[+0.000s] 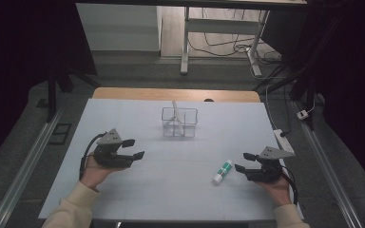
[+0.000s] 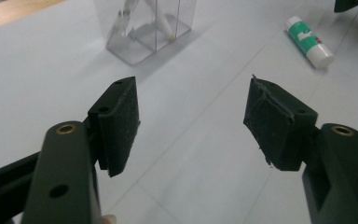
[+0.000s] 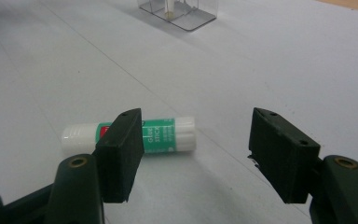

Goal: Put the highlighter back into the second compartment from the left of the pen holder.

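White-topped table (image 1: 123, 190), pale sheet over a wooden edge at the far side — we list what stands on it.

Item one: glue stick (image 1: 222, 171), white body with a green label, lying on its side on the table, right of centre and just beside our right hand-held gripper (image 1: 245, 161). In the right gripper view the glue stick (image 3: 130, 135) lies crosswise ahead of the jaws, partly behind the left one, touching neither.

Item two: clear plastic organizer (image 1: 179, 122) with compartments, upright near the far middle of the table; a slim white object leans inside it — what it is we cannot tell.

Item three: right hand-held gripper, released, jaws spread wide with nothing between the pads, resting low near the table's right edge and pointing toward the glue stick.

Item four: left hand-held gripper (image 1: 134, 148), likewise released and empty, held at the left side, well apart from both the glue stick and the organizer.

Step in hand, as we judge it: the approach to pick up the glue stick, not yet grasped. The next move calls for easing the right jaws forward to straddle the barrel across its width, then closing; the organizer looks the likely destination.
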The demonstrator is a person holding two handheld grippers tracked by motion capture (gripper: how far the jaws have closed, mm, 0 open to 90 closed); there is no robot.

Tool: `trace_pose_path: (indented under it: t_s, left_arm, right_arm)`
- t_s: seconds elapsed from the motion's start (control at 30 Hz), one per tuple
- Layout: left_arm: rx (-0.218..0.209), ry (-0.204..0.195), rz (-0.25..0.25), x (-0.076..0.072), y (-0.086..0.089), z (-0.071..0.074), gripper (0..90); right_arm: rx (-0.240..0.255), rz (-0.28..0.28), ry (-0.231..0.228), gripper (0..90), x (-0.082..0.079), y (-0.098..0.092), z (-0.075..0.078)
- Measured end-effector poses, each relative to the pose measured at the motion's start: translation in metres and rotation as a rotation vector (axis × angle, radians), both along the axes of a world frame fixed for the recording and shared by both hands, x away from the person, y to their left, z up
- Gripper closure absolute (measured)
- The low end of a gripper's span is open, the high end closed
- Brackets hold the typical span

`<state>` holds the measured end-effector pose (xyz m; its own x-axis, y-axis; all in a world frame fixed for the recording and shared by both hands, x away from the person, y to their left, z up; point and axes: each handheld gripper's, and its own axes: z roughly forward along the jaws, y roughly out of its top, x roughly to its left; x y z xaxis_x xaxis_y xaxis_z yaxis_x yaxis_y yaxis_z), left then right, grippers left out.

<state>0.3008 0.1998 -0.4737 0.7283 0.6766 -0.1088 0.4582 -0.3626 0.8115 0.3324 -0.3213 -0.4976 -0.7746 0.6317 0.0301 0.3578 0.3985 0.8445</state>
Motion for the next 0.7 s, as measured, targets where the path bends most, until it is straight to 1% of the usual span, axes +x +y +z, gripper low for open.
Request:
trace_pose_path:
  t_s: [0.03,0.1,0.2,0.27,0.33,0.37,0.4,0.43,0.5,0.53,0.6,0.63,0.7]
  left_arm:
    - [0.005,0.002,0.005,-0.003,0.002,-0.002,34.4]
    - [0.006,0.013,0.017,-0.007,0.007,-0.007,34.4]
    - [0.006,0.026,0.032,-0.012,0.014,-0.012,34.1]
    - [0.012,0.028,0.04,-0.017,0.018,-0.014,33.4]
    - [0.009,0.035,0.05,-0.021,0.022,-0.017,33.3]
    - [0.008,0.035,0.053,-0.023,0.023,-0.017,33.1]
    - [0.01,0.036,0.052,-0.024,0.025,-0.019,33.1]
    - [0.012,0.038,0.052,-0.026,0.026,-0.02,33.0]
    - [0.016,0.043,0.056,-0.027,0.028,-0.023,33.0]
    - [0.017,0.045,0.058,-0.027,0.028,-0.024,33.0]
    - [0.015,0.051,0.061,-0.027,0.029,-0.026,33.0]
    - [0.018,0.053,0.062,-0.026,0.029,-0.027,33.0]
    - [0.023,0.054,0.055,-0.026,0.027,-0.028,32.8]
  right_arm:
    - [-0.011,-0.001,0.001,33.8,0.0,-0.001,0.001]
    - [-0.006,0.002,0.001,33.5,0.0,-0.001,0.001]
    - [-0.021,0.005,-0.001,32.0,0.001,-0.001,0.001]
    - [-0.017,0.015,-0.006,31.9,0.001,-0.001,0.001]
    - [-0.007,0.021,-0.012,30.9,0.001,-0.001,0.002]
    - [-0.01,0.022,-0.018,30.1,0.001,-0.002,0.002]
    - [-0.001,0.029,-0.017,29.0,0.002,-0.002,0.002]
    - [-0.003,0.036,-0.012,28.3,0.002,-0.002,0.003]
    - [0.003,0.047,-0.009,27.3,0.003,-0.002,0.003]
    - [-0.009,0.047,-0.011,26.5,0.003,-0.002,0.003]
    - [-0.013,0.064,0.002,25.9,0.004,-0.002,0.004]
    - [-0.022,0.062,0.006,25.6,0.004,-0.001,0.004]
    - [-0.038,0.071,0.017,24.9,0.005,0.0,0.005]
